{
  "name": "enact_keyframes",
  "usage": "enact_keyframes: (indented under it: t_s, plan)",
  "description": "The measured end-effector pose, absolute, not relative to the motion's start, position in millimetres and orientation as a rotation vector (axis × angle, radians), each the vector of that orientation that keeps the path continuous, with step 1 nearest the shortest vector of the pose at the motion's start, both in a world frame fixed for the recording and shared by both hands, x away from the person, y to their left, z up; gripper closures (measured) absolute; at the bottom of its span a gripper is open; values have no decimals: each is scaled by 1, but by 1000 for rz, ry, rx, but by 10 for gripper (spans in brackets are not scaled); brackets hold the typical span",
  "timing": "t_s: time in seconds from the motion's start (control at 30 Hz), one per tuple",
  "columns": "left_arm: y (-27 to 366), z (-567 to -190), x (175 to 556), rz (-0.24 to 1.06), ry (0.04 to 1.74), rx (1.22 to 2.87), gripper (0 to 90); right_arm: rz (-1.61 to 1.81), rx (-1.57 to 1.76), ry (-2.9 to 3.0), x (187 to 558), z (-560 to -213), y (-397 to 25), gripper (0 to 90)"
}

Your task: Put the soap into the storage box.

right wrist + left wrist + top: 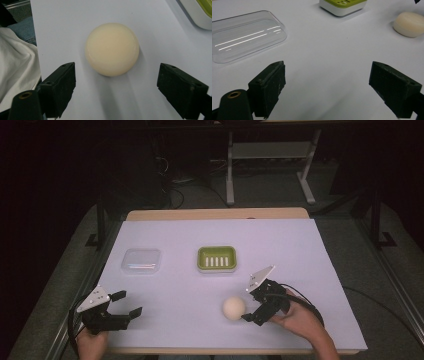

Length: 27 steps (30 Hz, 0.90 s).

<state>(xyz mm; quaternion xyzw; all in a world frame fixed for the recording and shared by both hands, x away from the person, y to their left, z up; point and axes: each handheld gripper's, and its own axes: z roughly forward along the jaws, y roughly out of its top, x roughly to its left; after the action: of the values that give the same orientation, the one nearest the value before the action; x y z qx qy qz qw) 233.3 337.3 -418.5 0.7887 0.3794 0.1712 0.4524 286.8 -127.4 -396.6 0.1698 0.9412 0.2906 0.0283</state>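
Here the right gripper (250, 304) angles in low from the right, jaws spread wide, just beside the round cream soap bar (234, 308) lying on the white sheet (300, 270). The left gripper (127, 304) rests near the front-left edge, jaws apart and empty. Its own view adds the clear plastic lid (244, 35) close ahead.

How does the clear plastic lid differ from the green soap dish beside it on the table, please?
The clear lid is see-through and colourless; the soap dish is opaque, green inside a white rim. The lid's top is smooth, while the dish has a row of white slots. The lid lies farther from the round soap than the dish does. Both are rounded rectangles, untouched on the table.
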Motion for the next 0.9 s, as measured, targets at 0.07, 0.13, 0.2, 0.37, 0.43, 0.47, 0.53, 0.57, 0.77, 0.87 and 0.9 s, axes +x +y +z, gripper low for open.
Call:
enact_keyframes:
  t_s: [0.07, 0.13, 0.2, 0.37, 0.43, 0.47, 0.53, 0.57, 0.77, 0.87, 0.9]
  plan:
    - [337, -419, 233, 421, 938, 1946, 130, 894, 525, 2910, 287, -396, -125, 149]
    - [337, -419, 234, 426, 937, 1947, 130, 877, 511, 2914, 289, -396, -122, 149]
    - [337, -419, 234, 426, 942, 1948, 130, 871, 512, 2920, 290, -396, -121, 155]
    - [337, -418, 233, 432, 943, 1951, 130, 857, 496, 2930, 292, -398, -115, 155]
    - [337, -419, 233, 429, 949, 1947, 130, 851, 493, 2929, 293, -398, -113, 152]
    - [336, -419, 233, 429, 951, 1945, 130, 853, 494, 2932, 293, -398, -112, 151]
    - [336, -419, 233, 433, 950, 1949, 130, 850, 482, 2935, 294, -399, -109, 150]
    - [335, -419, 233, 430, 957, 1947, 130, 841, 482, 2938, 294, -399, -108, 149]
    - [336, -418, 233, 443, 946, 1954, 130, 821, 470, 2947, 296, -401, -102, 144]
    - [336, -418, 233, 443, 942, 1957, 130, 812, 472, 2954, 297, -402, -100, 144]
    - [336, -418, 233, 443, 942, 1957, 130, 813, 470, 2955, 297, -402, -100, 144]
